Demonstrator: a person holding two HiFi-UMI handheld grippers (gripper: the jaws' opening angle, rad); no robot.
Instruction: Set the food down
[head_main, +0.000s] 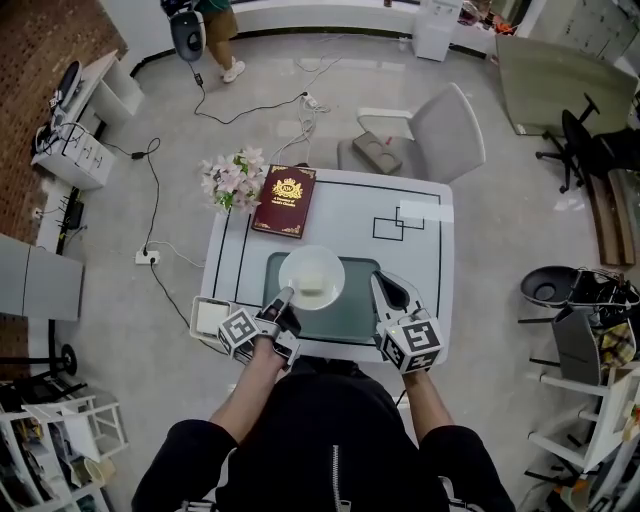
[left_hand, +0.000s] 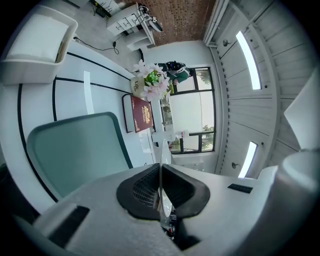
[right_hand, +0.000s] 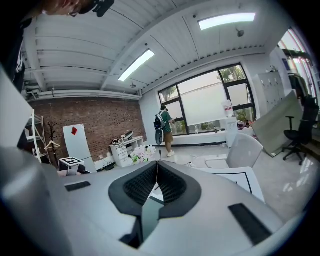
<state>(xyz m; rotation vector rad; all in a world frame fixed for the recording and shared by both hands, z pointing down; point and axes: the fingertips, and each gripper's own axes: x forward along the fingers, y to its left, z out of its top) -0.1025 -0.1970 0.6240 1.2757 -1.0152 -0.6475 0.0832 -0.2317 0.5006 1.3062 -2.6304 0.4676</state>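
A white plate (head_main: 312, 275) with a pale piece of food (head_main: 315, 289) on it is over the green mat (head_main: 345, 315) at the near middle of the white table (head_main: 425, 260). My left gripper (head_main: 284, 299) is shut on the plate's left rim. In the left gripper view the rim (left_hand: 161, 197) shows edge-on as a thin white line between the dark pads (left_hand: 142, 187). I cannot tell whether the plate touches the mat (left_hand: 75, 150). My right gripper (head_main: 381, 284) is just right of the plate, shut and holding nothing. Its pads (right_hand: 172, 186) meet in the right gripper view.
A dark red book (head_main: 285, 200) and a bunch of pink flowers (head_main: 232, 180) lie at the table's far left. A small white box (head_main: 211, 317) sits at the near left corner. A grey chair (head_main: 440, 130) stands beyond the table. Cables cross the floor.
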